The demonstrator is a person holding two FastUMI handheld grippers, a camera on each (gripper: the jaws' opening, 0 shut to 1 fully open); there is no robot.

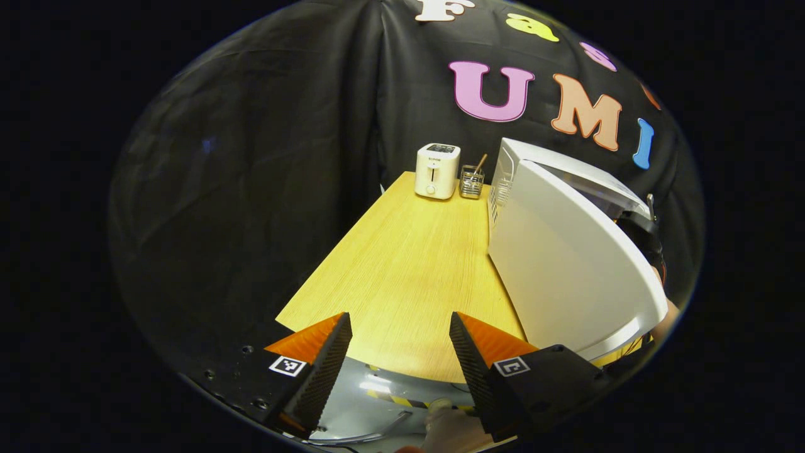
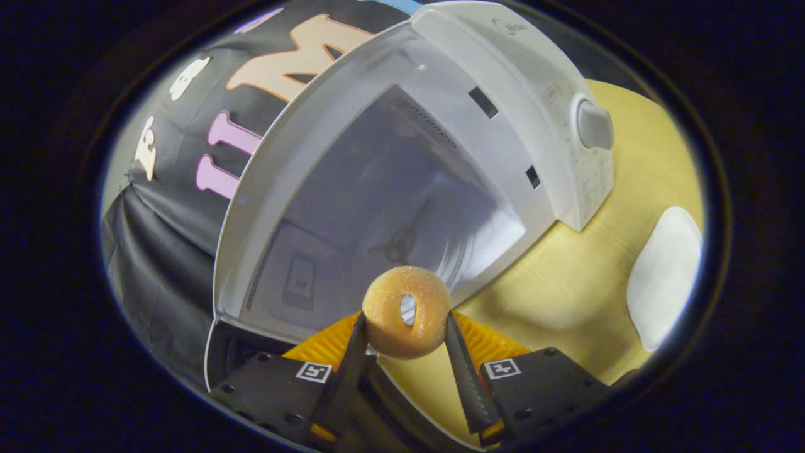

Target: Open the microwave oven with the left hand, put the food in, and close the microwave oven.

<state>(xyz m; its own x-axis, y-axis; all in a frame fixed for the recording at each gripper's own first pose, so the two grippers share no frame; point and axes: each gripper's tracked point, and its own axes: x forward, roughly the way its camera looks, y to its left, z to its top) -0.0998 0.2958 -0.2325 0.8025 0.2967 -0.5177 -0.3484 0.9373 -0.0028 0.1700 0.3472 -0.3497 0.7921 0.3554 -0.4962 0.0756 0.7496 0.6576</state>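
Note:
The white microwave oven [image 1: 534, 163] stands on the right of the wooden table [image 1: 415, 264], its door [image 1: 566, 270] swung wide open toward me. My left gripper [image 1: 400, 333] hangs open over the table's near edge, left of the door, holding nothing. In the right gripper view the oven's open cavity [image 2: 390, 214] faces me, its control knob [image 2: 594, 124] to the right. A tan ring-shaped doughnut [image 2: 405, 311] stands upright between the fingers of my right gripper [image 2: 405, 327], just in front of the cavity's opening.
A white toaster [image 1: 437, 170] and a small wire holder with a stick [image 1: 471, 180] stand at the table's far end. A white plate [image 2: 663, 277] lies on the table right of the oven. A hand [image 1: 666, 314] shows behind the door.

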